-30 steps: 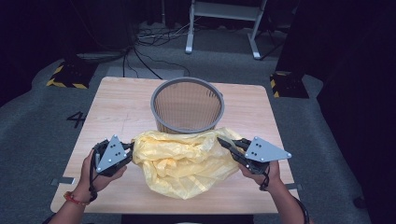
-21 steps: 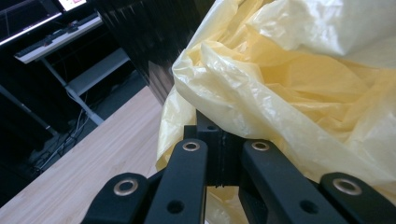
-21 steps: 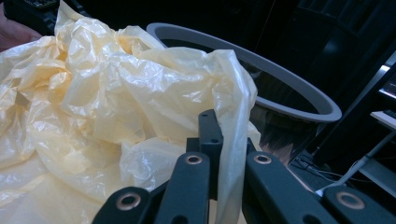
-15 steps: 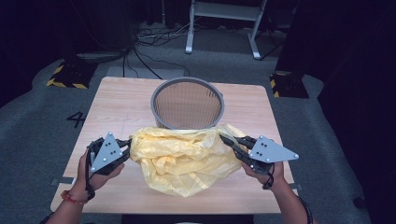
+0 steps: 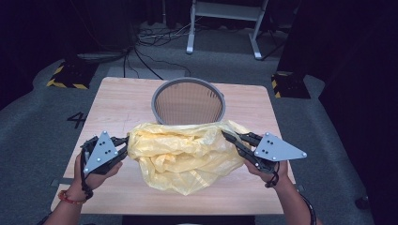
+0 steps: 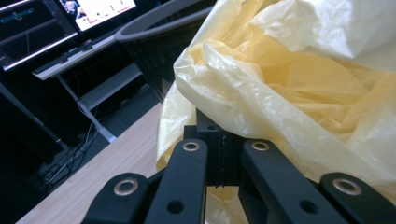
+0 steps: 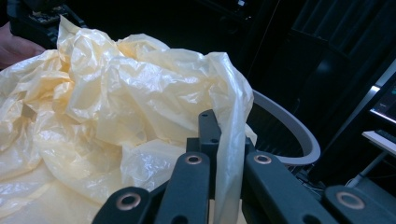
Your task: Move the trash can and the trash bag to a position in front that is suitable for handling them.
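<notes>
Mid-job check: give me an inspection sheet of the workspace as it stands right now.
Surface: wooden table, bare around the work.
Job's things: yellow plastic bag, crumpled, stretched between both grippers; grey mesh bin upright just behind it.
Clutter: nothing seen.
Grippers: left gripper shut on the bag's left edge; right gripper shut on its right edge.
Cables: loose cables on the floor beyond the table.
Surroundings: grey carpet, metal stand legs, hazard-striped blocks, monitors.
</notes>
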Demonstrator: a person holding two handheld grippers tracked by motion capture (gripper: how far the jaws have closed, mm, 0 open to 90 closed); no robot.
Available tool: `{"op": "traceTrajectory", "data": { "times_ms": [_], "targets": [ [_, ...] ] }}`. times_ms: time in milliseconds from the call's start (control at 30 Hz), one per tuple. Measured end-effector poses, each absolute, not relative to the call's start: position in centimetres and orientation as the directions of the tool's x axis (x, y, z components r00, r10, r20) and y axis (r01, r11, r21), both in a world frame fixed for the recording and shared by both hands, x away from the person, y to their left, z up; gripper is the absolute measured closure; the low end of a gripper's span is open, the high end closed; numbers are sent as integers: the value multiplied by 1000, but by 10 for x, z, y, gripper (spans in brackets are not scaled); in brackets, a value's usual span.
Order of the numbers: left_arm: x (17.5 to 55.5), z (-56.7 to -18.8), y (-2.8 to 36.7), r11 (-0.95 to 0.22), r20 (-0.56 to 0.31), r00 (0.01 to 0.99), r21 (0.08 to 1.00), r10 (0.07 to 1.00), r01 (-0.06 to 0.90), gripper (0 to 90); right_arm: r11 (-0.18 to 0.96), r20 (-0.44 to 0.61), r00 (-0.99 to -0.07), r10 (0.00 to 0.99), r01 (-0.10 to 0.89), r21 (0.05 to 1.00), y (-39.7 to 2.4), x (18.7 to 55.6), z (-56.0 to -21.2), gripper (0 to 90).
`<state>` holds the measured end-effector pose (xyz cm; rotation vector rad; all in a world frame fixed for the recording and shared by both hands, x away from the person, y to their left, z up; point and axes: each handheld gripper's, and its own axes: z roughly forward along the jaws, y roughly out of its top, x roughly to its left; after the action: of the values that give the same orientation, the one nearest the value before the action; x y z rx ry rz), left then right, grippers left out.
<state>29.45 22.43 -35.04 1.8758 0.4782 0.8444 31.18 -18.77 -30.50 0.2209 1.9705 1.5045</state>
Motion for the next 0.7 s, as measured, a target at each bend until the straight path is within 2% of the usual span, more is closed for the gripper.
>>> {"op": "traceTrajectory", "data": {
  "times_ms": [433,700],
  "targets": [
    [300,-331,230,-384,336,669,920,662,-82,898,274,-343,-782,521,-227,934,-193,318,-286,900],
    [304,-315,229,-367,347,663,923,664,-115,898,229,-284,-788,545,-187,955,-196,328,-272,900]
  ]
}}
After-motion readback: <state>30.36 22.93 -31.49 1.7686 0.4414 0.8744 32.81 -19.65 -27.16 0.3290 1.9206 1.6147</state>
